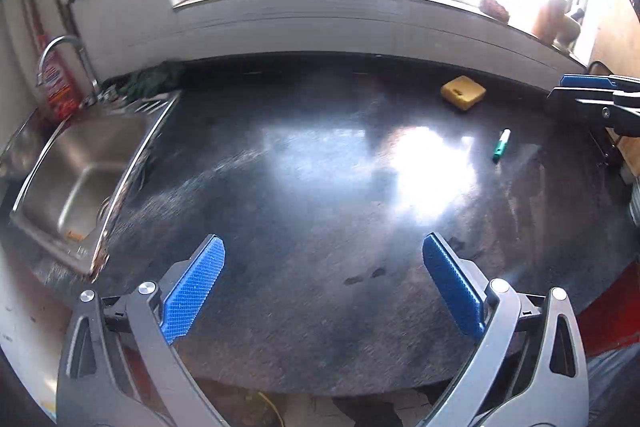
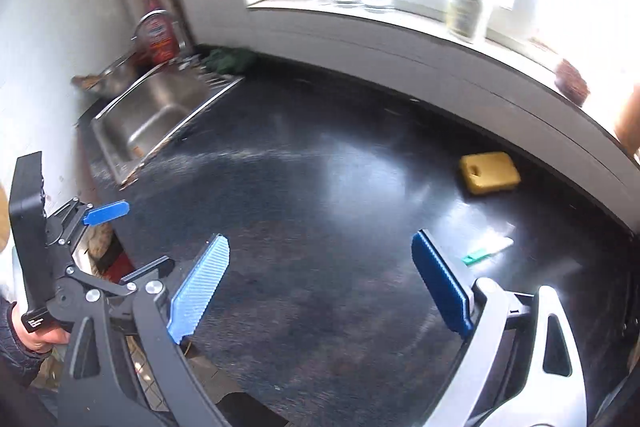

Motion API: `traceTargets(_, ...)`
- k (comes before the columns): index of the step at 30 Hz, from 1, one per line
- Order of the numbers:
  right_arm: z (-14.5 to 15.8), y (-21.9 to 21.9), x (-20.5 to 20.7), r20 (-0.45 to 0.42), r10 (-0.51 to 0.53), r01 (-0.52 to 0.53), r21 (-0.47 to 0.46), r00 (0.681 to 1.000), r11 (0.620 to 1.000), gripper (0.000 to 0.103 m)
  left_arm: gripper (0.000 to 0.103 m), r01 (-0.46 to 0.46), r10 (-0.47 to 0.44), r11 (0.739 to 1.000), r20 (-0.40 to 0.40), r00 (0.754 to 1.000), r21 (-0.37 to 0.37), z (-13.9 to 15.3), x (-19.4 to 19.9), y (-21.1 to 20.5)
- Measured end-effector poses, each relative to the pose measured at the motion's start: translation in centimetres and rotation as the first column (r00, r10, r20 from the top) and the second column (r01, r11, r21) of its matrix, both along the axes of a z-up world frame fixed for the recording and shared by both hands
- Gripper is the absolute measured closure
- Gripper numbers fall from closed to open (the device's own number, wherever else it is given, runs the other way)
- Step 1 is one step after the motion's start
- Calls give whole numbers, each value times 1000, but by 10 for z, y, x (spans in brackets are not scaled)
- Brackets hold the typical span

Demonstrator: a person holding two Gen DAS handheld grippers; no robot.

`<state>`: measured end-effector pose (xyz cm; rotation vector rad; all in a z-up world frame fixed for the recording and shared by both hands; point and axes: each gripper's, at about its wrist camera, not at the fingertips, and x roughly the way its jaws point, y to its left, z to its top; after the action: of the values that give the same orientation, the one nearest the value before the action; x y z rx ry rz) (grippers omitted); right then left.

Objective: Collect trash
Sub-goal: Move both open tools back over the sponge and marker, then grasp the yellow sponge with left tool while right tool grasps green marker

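A yellow sponge (image 1: 463, 92) (image 2: 489, 173) lies on the dark countertop (image 1: 280, 187) (image 2: 304, 187) near the back wall at the right. A green and white marker (image 1: 501, 145) (image 2: 486, 251) lies in front of it. My left gripper (image 1: 323, 239) hovers above the counter's front part, open, with nothing between its blue pads. My right gripper (image 2: 320, 237) is open and empty too, with the marker just right of its right finger. Each view catches the other gripper at its edge: the right one's fingers (image 1: 584, 81), and the left one's finger (image 2: 106, 213) with a hand on its handle.
A steel sink (image 1: 80, 163) (image 2: 152, 115) with a faucet (image 1: 64, 47) is set into the counter at the left, a red bottle (image 1: 58, 87) (image 2: 158, 37) behind it. A green cloth (image 2: 232, 61) lies by the wall. A bottle (image 2: 464, 7) stands on the bright window sill.
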<state>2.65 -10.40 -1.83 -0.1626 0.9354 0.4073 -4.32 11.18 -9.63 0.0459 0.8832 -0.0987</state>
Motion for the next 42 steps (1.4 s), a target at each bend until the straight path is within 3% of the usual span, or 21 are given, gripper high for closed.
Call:
traceTargets(6,-8,-98,2,-27,-242,242,3,970,970,13,6,186,-186,983,-27,982,-7,-2,44,-82)
traceTargets(12,-15,-139,7,-43,-315,316,14,948,949,13,6,266,-266,964,-42,963,0,-1,62,-119)
traceTargets(24,-62,-148,57,-161,-309,314,4,937,950,13,6,319,-316,947,-69,946,46,-14,119,-155)
traceTargets(29,-86,-153,84,-203,-312,318,-3,928,948,13,6,345,-339,937,-98,936,51,-31,164,-167)
traceTargets(32,-101,-153,102,-231,-303,311,-4,925,950,13,6,357,-353,934,-118,928,16,-42,197,-172)
traceTargets(36,-121,-150,124,-251,-283,287,-22,926,958,13,6,395,-391,918,-142,910,6,-61,241,-185)
traceTargets(42,-147,-149,143,-294,-292,298,-28,910,954,13,6,500,-490,866,-158,857,29,-86,294,-221)
